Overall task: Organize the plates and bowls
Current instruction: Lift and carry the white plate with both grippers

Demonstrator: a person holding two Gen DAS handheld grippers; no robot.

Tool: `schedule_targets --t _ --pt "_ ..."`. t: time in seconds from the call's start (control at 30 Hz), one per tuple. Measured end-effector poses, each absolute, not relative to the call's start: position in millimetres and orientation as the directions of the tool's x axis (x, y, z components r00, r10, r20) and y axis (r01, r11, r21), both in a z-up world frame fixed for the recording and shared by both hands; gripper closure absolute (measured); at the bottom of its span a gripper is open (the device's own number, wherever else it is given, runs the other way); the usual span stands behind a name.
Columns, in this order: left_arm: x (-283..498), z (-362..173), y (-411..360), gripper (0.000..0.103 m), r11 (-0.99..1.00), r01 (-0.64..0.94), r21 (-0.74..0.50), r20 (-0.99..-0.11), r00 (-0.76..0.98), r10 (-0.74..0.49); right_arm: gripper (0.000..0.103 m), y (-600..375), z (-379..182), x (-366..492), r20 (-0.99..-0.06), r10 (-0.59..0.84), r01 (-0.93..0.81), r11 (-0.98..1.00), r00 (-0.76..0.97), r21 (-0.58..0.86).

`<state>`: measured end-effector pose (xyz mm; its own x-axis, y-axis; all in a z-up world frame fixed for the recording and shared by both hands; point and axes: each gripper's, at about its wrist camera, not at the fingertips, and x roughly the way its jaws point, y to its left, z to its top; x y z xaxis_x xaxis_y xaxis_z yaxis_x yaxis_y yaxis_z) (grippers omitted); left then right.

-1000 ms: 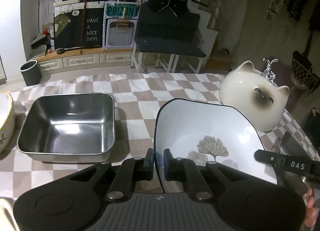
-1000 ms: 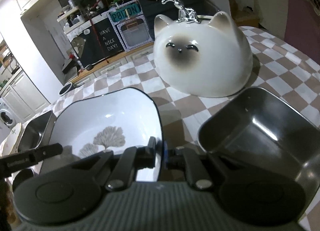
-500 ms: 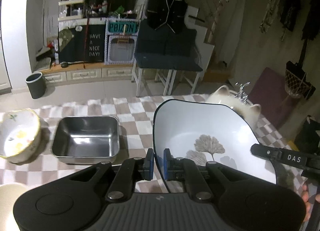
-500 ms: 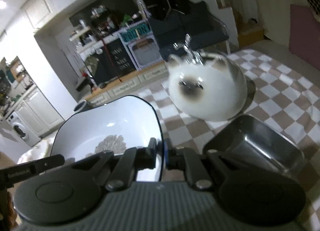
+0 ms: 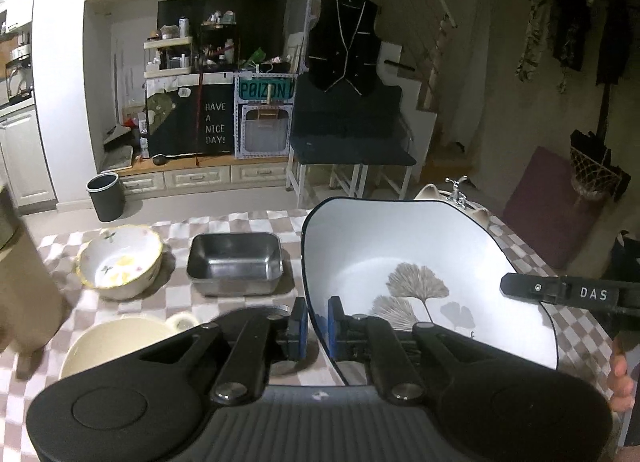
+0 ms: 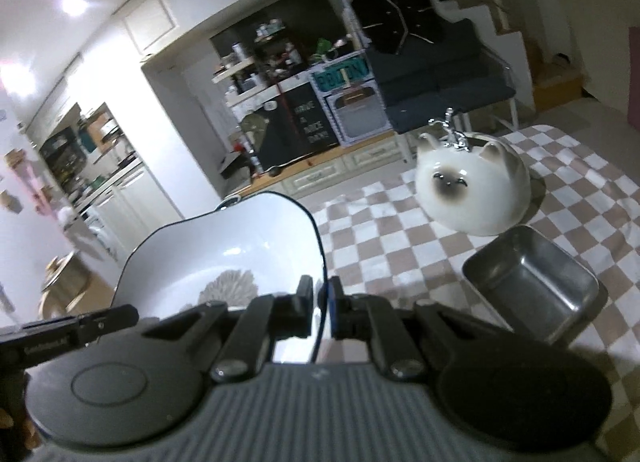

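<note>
Left gripper (image 5: 316,320): clamped on the white plate's (image 5: 400,254) left rim
Right gripper (image 6: 321,308): clamped on its right rim
Plate: held between both, above the checkered table (image 5: 240,222)
Steel tray (image 5: 235,262): on table

Both grippers are occupied: left gripper (image 5: 317,322) and right gripper (image 6: 321,312) each clamp an opposite rim of the white leaf-print plate (image 5: 420,274), held up off the checkered table (image 5: 240,222). The plate blocks the space between them.

Left side obstacles: steel tray (image 5: 235,264), floral bowl (image 5: 120,262) just beside it, cream cup (image 5: 120,346) nearer. Narrow gaps between these; bare cloth behind them up to the far edge.

Right side: cat-shaped ceramic dish (image 6: 472,194) and second steel tray (image 6: 532,286) close together. Open checkered cloth lies left of them and toward the far right.
</note>
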<state>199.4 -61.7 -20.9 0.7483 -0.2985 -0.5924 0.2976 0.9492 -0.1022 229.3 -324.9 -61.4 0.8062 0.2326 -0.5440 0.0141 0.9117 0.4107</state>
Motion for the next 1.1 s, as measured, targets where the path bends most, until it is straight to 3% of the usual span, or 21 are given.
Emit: schedule_targets --t 0.3,0.67,1.1 --pt "158 -49 -56 0.090 0.934 0.350 -0.072 -0.645 0.698 -0.311 0.091 -319 -72 193 -0.622 0.255 0.055 0.899 0.741 0.435" --pt "164 -94 -32 0.089 0.945 0.321 -0.066 -0.726 0.634 -0.266 0.091 -281 -95 212 -0.758 0.219 0.012 0.958 0.614 0.286" --pt "180 -142 -48 0.082 0.939 0.331 -0.093 -0.825 0.503 -0.259 0.091 -274 -111 219 -0.820 0.152 0.032 0.979 0.552 0.203"
